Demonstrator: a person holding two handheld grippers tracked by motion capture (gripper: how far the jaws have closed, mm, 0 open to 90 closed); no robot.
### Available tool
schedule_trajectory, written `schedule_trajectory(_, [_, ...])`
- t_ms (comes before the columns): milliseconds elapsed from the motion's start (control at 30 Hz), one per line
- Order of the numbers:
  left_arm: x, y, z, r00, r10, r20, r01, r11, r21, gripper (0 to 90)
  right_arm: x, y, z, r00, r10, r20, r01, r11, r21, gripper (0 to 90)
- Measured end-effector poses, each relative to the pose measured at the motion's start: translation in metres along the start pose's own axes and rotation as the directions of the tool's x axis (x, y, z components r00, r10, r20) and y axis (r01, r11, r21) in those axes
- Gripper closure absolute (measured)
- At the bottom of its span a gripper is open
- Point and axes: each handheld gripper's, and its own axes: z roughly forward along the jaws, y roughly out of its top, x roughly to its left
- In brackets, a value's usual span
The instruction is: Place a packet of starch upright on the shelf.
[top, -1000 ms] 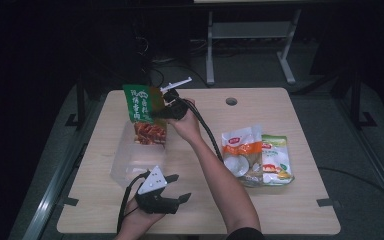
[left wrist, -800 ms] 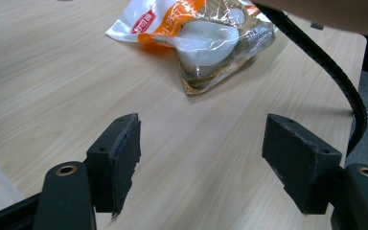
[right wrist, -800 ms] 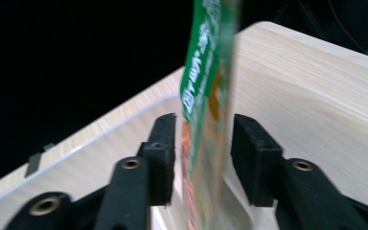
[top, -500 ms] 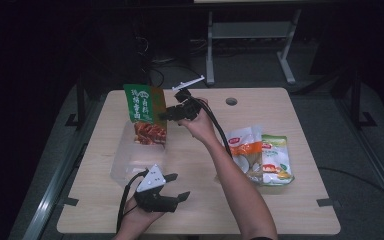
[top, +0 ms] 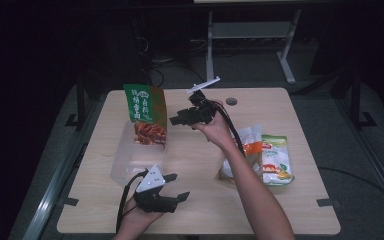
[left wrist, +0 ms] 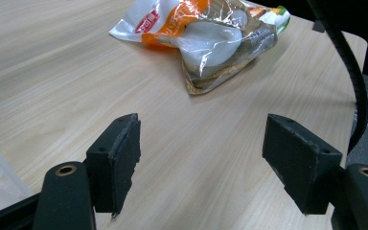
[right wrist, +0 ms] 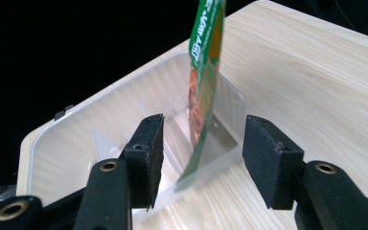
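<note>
Presently: green snack packet [top: 145, 114], standing upright on edge in the clear plastic tub [top: 130, 160] at the left of the worktop [top: 200, 165], leaning at the tub's far wall. Right tongs [top: 177, 120], jaws wide apart and holding nothing, raised just beside the packet; in the right gripper view the packet [right wrist: 202, 86] stands between and beyond the jaws, untouched. Left tongs [top: 177, 187], jaws wide apart, empty, low at the near edge. Two snack bags [top: 265, 160] lie at right.
</note>
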Motion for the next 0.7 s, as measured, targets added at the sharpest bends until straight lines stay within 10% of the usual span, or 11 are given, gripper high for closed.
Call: schedule_trajectory(700, [-0.003,0.000,0.003,0.9999,0.003,0.014,-0.003,1.0000,0.009,28.8,-0.026,-0.063,-0.100,0.9877,0.107,0.114,-0.109,0.994,0.014,42.5])
